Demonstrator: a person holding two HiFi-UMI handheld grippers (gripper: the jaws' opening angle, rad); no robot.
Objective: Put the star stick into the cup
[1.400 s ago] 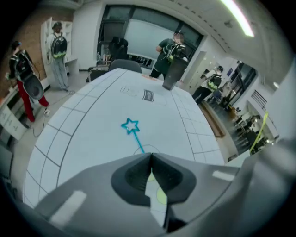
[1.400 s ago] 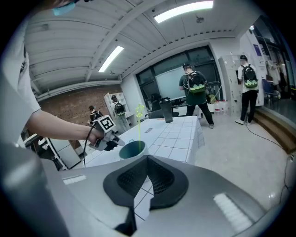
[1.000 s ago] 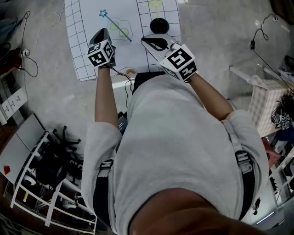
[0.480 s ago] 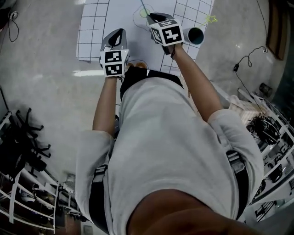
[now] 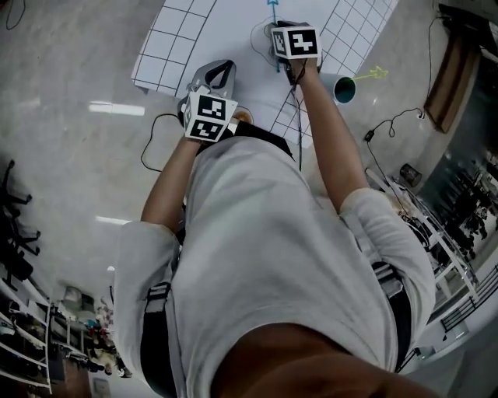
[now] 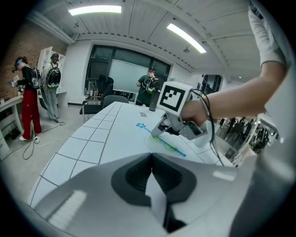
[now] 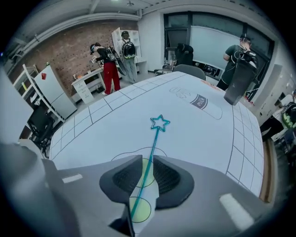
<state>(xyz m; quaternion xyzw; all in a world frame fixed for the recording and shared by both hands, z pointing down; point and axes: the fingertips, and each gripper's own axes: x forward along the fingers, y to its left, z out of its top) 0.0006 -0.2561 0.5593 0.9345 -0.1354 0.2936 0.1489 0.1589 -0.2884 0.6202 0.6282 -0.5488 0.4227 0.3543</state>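
Note:
The blue star stick (image 7: 160, 122) lies flat on the white gridded table (image 7: 106, 120). Its shaft runs back between the fingers of my right gripper (image 7: 147, 158), whose jaws have just been opening; they stand apart on either side of the shaft, clear of it. In the head view the right gripper (image 5: 274, 35) points steeply down over the stick (image 5: 273, 9). The dark cup (image 5: 342, 89) stands to its right with a yellow star stick (image 5: 372, 75) poking out. My left gripper (image 6: 150, 155) is shut and empty, nearer the table's front edge (image 5: 224, 68), facing the right gripper (image 6: 170, 127).
A green-and-outline print (image 7: 138, 203) marks the mat under the stick, and a "milk" outline (image 7: 200, 101) lies farther back. A tall dark object (image 7: 238, 83) stands at the table's far right. People stand (image 7: 108, 62) beyond the table. Cables trail on the floor (image 5: 152, 144).
The right gripper has swung from the table's near edge out over the blue stick, come down and tipped downward. The left gripper drifted sideways along the front edge. The head view has turned.

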